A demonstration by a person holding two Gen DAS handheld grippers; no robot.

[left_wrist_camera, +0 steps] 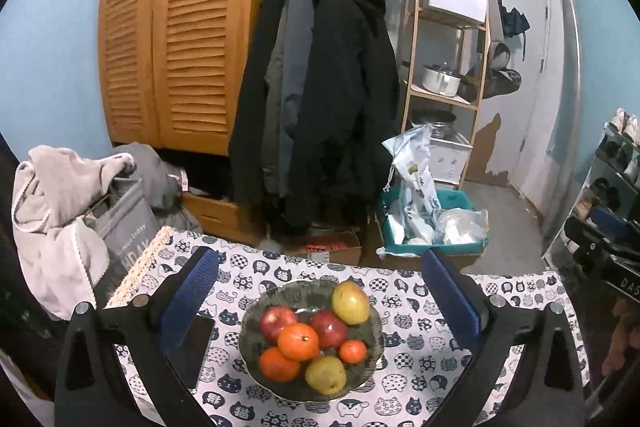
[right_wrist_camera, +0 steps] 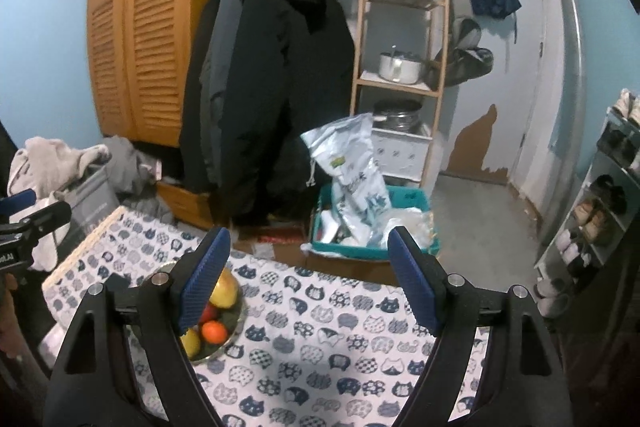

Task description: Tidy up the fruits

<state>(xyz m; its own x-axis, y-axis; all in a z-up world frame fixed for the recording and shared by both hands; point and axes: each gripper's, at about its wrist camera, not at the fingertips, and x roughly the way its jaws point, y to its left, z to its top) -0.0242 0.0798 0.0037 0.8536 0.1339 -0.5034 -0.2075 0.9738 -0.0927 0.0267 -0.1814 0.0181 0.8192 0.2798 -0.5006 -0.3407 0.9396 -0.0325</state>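
Fruit gathered in the bowl, both grippers empty above it.

The bowl (left_wrist_camera: pixel 310 337) sits mid-tabletop (right_wrist_camera: pixel 340 339) holding all seven visible fruits (left_wrist_camera: pixel 298 341) (apples, oranges, pears); the left gripper (left_wrist_camera: pixel 320 303) and right gripper (right_wrist_camera: pixel 308 283) have fingers apart, holding nothing. Little seems left.
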